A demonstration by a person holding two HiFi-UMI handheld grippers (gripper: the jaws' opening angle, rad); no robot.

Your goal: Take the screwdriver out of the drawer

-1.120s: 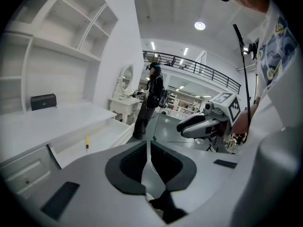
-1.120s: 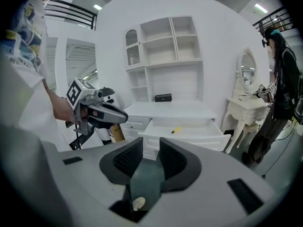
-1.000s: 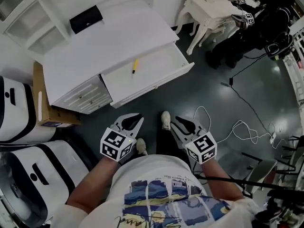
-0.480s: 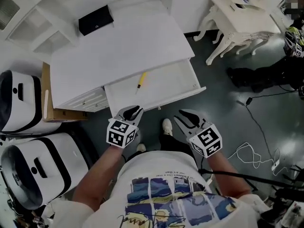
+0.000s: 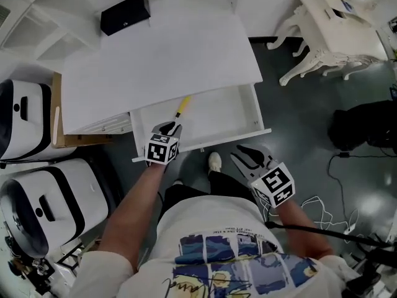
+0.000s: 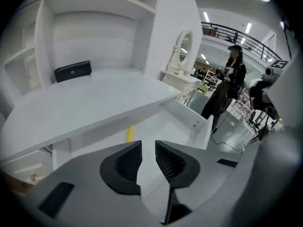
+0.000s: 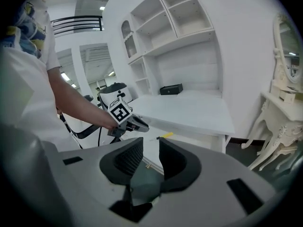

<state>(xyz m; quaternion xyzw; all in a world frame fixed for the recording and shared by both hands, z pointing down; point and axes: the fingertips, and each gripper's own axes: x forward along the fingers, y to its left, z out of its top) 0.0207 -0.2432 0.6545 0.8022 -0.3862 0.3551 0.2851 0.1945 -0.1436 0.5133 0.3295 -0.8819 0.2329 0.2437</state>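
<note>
One screwdriver, handle toward drawer back

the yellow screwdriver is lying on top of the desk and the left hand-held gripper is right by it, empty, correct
Not quite. The screwdriver lies inside the open drawer, not on top of the desk, as the head view shows. The rest holds: the left hand-held gripper is right by it, its jaws opening with nothing between them.
</note>
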